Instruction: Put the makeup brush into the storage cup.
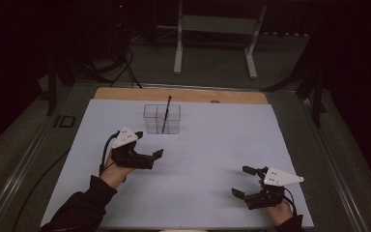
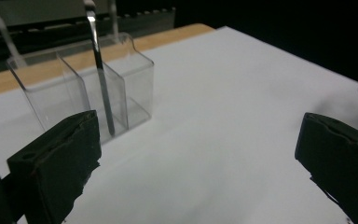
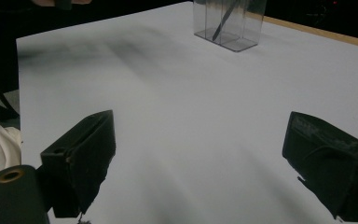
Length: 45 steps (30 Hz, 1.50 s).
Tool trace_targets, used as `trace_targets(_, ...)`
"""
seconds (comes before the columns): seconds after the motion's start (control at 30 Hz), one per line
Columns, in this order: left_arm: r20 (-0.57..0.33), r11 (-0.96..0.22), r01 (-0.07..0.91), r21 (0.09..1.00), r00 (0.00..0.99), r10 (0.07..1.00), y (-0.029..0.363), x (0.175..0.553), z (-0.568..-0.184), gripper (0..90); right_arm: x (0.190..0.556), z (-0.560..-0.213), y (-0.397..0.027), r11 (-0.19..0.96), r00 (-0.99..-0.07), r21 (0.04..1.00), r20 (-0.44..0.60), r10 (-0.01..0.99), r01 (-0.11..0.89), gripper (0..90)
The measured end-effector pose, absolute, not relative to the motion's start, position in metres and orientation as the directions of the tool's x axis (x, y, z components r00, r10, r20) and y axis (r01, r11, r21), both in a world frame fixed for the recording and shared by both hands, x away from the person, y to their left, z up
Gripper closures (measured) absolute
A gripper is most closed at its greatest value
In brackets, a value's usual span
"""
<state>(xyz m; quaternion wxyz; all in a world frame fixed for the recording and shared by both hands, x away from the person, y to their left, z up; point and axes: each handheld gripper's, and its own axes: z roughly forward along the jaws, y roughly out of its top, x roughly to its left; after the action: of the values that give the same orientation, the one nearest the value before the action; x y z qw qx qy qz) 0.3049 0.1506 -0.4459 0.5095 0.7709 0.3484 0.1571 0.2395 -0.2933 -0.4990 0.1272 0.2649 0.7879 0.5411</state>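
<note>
A white table (image 1: 193,169) is seen from above, with a clear plastic holder (image 1: 162,119) standing toward its far edge, a little left of centre. Nearest to that holder is the left gripper (image 1: 147,152), held in a hand in a dark sleeve just in front of the holder and slightly to its left; its jaws are spread wide and nothing is held between them. In the left gripper view, the holder (image 2: 81,88) is seen beyond and above the left-hand jaw, close to it but not touching, and it lies off to one side of the gap between the jaws, not inside it. The holder is seen as a transparent, box-shaped container divided by thin clear walls into upright compartments, open at the top. A thin dark stick (image 2: 100,79), possibly a pen, is stood in one compartment, its lower end resting on the holder's floor and its upper end leaning out above the rim. Well away from the holder, near the table's front right corner, the right gripper (image 1: 244,182) is held low over the surface, its jaws also spread wide and empty. In the right gripper view, the holder (image 3: 228,23) is seen small and far off beyond the open jaws, with bare white table lying between.
</note>
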Motion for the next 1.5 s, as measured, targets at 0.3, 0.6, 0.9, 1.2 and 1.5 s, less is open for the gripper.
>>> trace_targets(0.3, -0.128, -0.270, 0.357, 0.894, 0.781, 0.611, 0.170, 0.287, -0.456, 1.7, 0.239, -0.499, -0.294, 0.276, -0.825, 0.919, 0.084, 0.559, 0.281, 9.7)
trace_targets(0.6, -0.130, -0.328, 0.328, 0.886, 0.854, 0.505, 0.186, 0.270, -0.474, 1.7, 0.239, -0.499, -0.293, 0.282, -0.824, 0.917, 0.081, 0.560, 0.282, 9.7)
trace_targets(0.9, -0.148, -0.366, 0.338, 0.867, 0.877, 0.458, 0.202, 0.263, -0.488, 1.8, 0.239, -0.499, -0.293, 0.282, -0.825, 0.916, 0.084, 0.559, 0.284, 9.6)
trace_targets(1.2, -0.178, -0.456, 0.384, 0.803, 0.884, 0.432, 0.214, 0.256, -0.510, 1.8, 0.239, -0.499, -0.293, 0.287, -0.826, 0.915, 0.082, 0.558, 0.284, 9.7)
trace_targets(1.5, -0.177, -0.477, 0.389, 0.788, 0.886, 0.429, 0.228, 0.249, -0.518, 1.9, 0.239, -0.500, -0.292, 0.286, -0.828, 0.915, 0.083, 0.555, 0.284, 9.7)
